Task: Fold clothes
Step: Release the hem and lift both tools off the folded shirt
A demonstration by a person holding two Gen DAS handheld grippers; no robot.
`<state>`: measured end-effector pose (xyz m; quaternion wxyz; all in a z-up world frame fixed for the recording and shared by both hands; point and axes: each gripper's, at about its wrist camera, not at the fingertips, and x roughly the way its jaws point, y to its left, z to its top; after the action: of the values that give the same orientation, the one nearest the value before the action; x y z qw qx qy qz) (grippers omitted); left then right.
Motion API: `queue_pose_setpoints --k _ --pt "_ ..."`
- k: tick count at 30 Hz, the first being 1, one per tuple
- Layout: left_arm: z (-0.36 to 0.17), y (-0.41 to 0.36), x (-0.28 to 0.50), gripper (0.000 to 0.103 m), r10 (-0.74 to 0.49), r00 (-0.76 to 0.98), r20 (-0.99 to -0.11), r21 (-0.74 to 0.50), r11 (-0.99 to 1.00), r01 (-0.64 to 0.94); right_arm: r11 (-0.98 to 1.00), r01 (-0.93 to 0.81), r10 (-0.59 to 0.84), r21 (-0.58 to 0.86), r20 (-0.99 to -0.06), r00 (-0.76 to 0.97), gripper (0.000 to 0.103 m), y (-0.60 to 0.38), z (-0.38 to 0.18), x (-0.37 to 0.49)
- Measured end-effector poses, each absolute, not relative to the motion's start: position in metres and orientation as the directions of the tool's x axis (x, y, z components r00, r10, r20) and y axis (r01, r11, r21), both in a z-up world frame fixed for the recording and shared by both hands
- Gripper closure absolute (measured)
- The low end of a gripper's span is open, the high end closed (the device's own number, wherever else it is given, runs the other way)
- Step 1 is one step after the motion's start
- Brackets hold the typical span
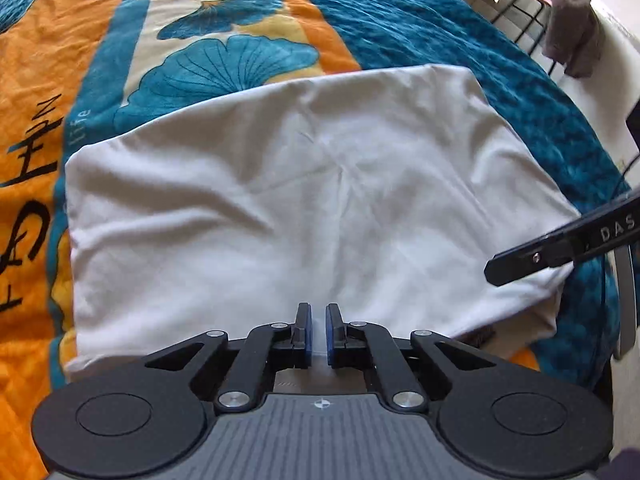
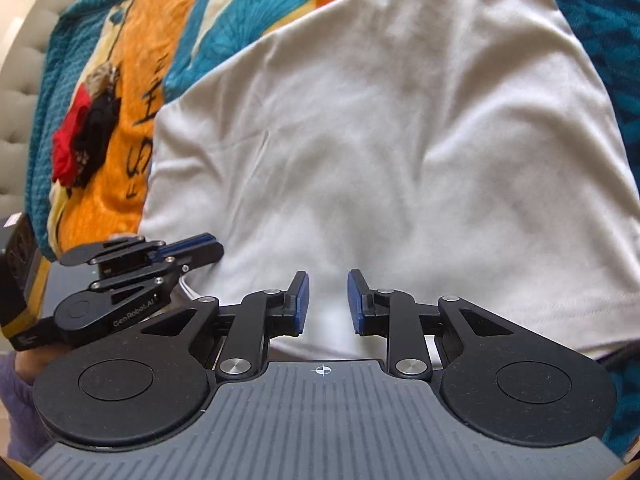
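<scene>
White garment under hand-held gripper

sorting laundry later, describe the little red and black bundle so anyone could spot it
Start at the bed's orange and teal blanket. Left of the white garment, on the orange band, lies the red and black bundle. It is the only small, crumpled, dark item there.

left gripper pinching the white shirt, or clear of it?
Cannot tell. In the left wrist view the left gripper is nearly shut over the white shirt's near edge, with pale cloth between its pads, but pad contact isn't plain.
</scene>
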<state>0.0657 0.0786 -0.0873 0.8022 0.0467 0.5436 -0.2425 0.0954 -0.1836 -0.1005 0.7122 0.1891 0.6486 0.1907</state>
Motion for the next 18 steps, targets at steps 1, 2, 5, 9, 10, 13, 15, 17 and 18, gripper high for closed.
queue_pose_setpoints --k 1,2,5,9,10,13,15,17,18 --pt "-0.080 0.088 0.047 0.099 -0.347 0.287 -0.893 -0.188 0.866 0.463 0.855 -0.052 0.518 0.516 -0.853 0.064 0.075 -0.182 -0.097 0.084" --pt "-0.073 0.100 0.029 0.098 -0.360 0.291 -0.886 -0.197 0.862 0.466 0.852 -0.080 0.522 0.517 -0.851 0.055 0.075 -0.184 -0.090 0.071" --pt "-0.055 0.133 -0.015 0.097 -0.393 0.361 -0.846 -0.233 0.881 0.412 0.845 -0.096 0.535 0.527 -0.835 0.127 0.075 -0.204 -0.066 0.037" --pt "-0.040 0.151 -0.022 0.087 -0.364 0.561 -0.744 -0.242 0.929 0.282 0.839 -0.001 0.507 0.544 -0.781 0.364 0.074 -0.246 -0.040 0.013" --pt "-0.040 0.148 -0.016 0.085 -0.330 0.601 -0.728 -0.230 0.943 0.240 0.849 0.049 0.455 0.526 -0.774 0.441 0.073 -0.255 -0.037 0.013" --pt "-0.048 0.130 0.003 0.087 -0.225 0.672 -0.706 -0.168 0.974 0.150 0.869 0.160 0.285 0.468 -0.738 0.612 0.078 -0.273 -0.034 0.012" --pt "-0.060 0.114 0.014 0.088 -0.198 0.669 -0.717 -0.138 0.980 0.143 0.889 0.190 0.198 0.417 -0.725 0.660 0.086 -0.276 -0.038 0.016" --pt "-0.072 0.099 0.024 0.088 -0.184 0.658 -0.730 -0.114 0.982 0.149 0.896 0.185 0.189 0.403 -0.725 0.662 0.085 -0.272 -0.050 0.021" --pt "-0.079 0.092 0.027 0.088 -0.184 0.651 -0.736 -0.105 0.982 0.159 0.904 0.156 0.207 0.399 -0.725 0.657 0.085 -0.267 -0.057 0.024"
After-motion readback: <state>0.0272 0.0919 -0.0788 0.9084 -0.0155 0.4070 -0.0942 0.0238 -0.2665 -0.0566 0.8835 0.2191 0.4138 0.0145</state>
